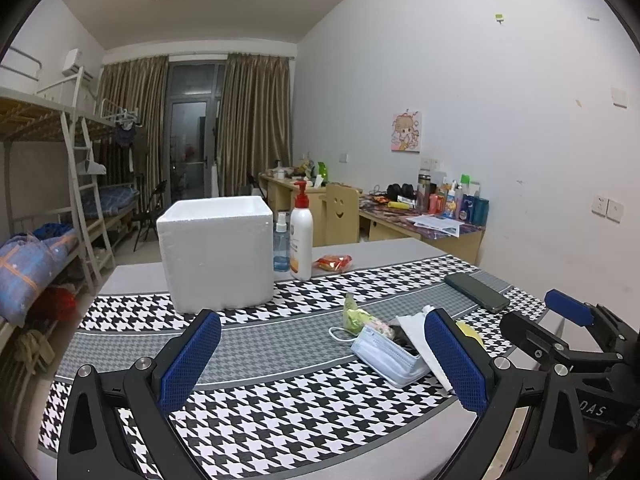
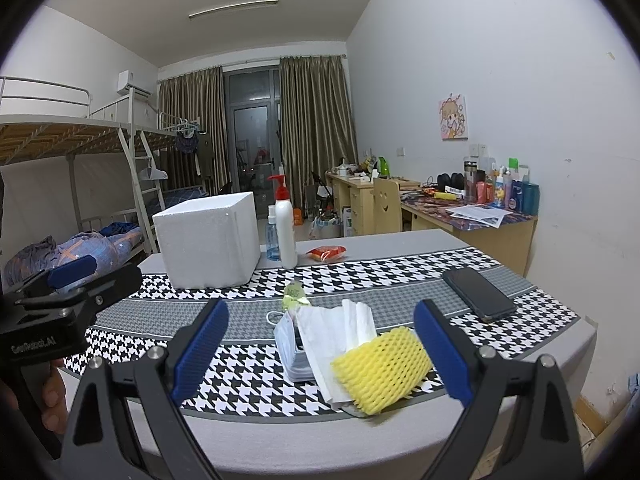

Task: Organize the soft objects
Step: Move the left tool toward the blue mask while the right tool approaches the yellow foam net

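A pile of soft things lies on the houndstooth table cover: a pale blue face mask [image 1: 386,354] [image 2: 289,340], a white folded tissue [image 2: 340,328] [image 1: 416,330], a yellow foam fruit net [image 2: 380,364] and a small green packet [image 1: 354,316] [image 2: 294,294]. A white foam box [image 1: 216,248] [image 2: 208,238] stands upright behind them. My left gripper [image 1: 320,360] is open, low over the cover, its right finger beside the mask. My right gripper [image 2: 320,352] is open too, with the pile lying between and just beyond its fingers. Neither holds anything.
A pump bottle [image 1: 301,236] [image 2: 285,228], a blue spray bottle [image 1: 281,244] and a red snack pack [image 1: 333,262] [image 2: 326,253] sit right of the box. A black phone [image 1: 476,291] [image 2: 478,288] lies at the right. Bunk beds stand left, cluttered desks right.
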### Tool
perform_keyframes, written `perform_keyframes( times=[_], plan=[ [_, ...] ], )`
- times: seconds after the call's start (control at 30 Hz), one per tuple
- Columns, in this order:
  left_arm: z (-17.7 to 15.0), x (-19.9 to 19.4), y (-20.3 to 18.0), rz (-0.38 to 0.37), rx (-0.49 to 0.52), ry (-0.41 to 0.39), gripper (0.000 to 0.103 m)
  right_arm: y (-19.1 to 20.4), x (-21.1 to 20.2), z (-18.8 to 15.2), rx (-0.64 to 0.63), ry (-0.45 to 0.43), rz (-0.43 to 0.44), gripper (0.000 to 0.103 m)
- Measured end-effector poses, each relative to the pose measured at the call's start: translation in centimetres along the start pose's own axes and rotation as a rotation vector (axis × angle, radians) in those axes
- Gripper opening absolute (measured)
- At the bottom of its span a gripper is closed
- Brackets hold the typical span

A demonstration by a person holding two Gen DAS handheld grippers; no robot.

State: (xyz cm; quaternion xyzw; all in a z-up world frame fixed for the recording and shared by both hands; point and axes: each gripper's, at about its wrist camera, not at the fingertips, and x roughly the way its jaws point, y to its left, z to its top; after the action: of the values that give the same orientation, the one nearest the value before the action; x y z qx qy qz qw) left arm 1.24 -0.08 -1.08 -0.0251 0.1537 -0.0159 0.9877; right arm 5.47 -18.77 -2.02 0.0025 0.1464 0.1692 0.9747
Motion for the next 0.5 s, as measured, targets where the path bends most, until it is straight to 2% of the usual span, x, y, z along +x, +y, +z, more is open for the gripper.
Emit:
perform_keyframes(
  times=[0.5],
  plan=[
    [-0.8, 3.1, -0.4, -0.032, -0.010, 0.074, 0.102, -0.9, 1.8, -0.5, 0.007, 0.062, -0.019, 0.096]
  ],
)
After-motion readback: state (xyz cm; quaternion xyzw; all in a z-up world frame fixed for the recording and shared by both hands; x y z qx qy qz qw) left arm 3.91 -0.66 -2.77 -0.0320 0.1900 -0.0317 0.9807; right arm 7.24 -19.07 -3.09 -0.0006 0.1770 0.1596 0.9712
